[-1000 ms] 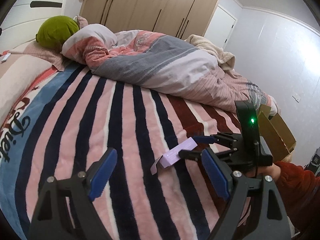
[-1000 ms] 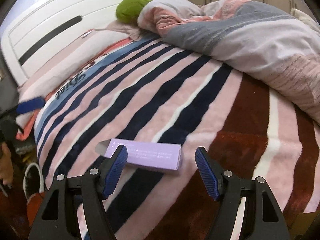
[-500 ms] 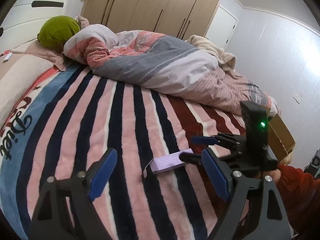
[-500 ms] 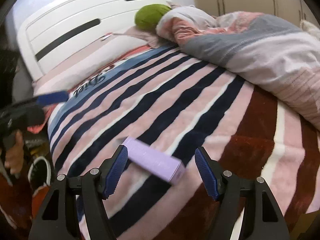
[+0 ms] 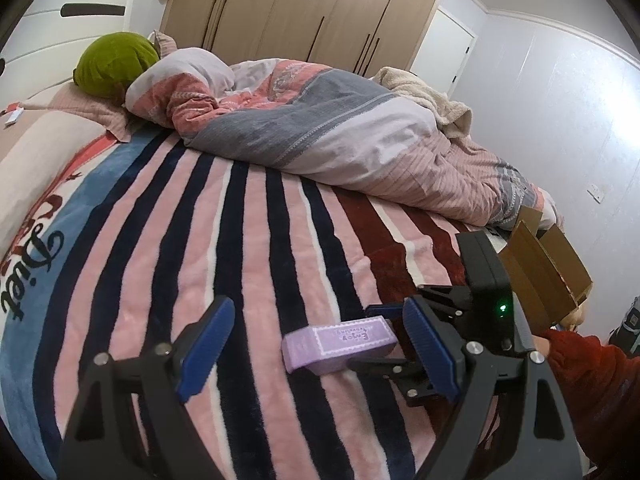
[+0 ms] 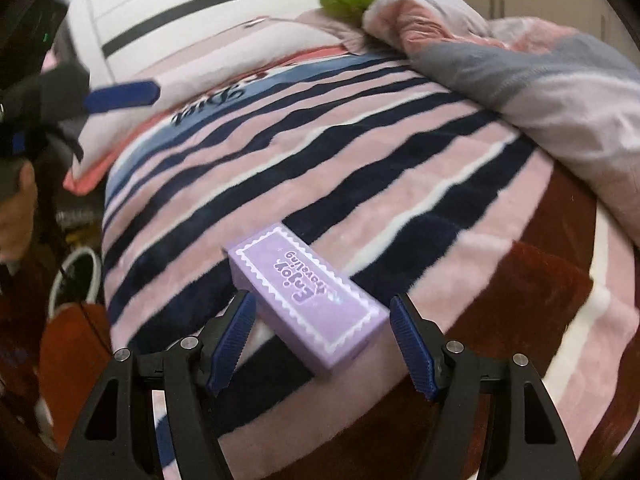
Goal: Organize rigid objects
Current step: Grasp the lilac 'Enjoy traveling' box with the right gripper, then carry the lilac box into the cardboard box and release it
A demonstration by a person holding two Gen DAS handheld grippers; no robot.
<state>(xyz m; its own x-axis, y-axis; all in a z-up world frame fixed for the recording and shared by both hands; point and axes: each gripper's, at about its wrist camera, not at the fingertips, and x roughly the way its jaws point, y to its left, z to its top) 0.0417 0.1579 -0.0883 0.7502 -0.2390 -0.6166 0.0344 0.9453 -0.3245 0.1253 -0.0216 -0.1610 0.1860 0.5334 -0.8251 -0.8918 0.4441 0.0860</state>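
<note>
A purple box (image 6: 308, 300) printed "Enjoy traveling" lies on the striped blanket (image 6: 360, 168), printed face up and slanted. My right gripper (image 6: 322, 320) is open and low over it, one blue pad on each side of its near end, neither pressing. In the left wrist view the purple box (image 5: 340, 340) lies between the right gripper's (image 5: 368, 337) fingers. My left gripper (image 5: 320, 344) hangs open above the blanket, short of the box, holding nothing. One of its blue fingers (image 6: 120, 96) shows at the left of the right wrist view.
A rumpled duvet (image 5: 320, 128) covers the far half of the bed, with a green cushion (image 5: 116, 64) by the white headboard (image 6: 200, 12). An open cardboard box (image 5: 540, 272) stands at the bed's right edge. A red sleeve (image 5: 592, 376) is behind the right gripper. Wardrobes line the back wall.
The purple box has turned on the blanket and now shows its printed face. My right gripper rolled and came down closer, its fingers now on both sides of it. The left gripper held still.
</note>
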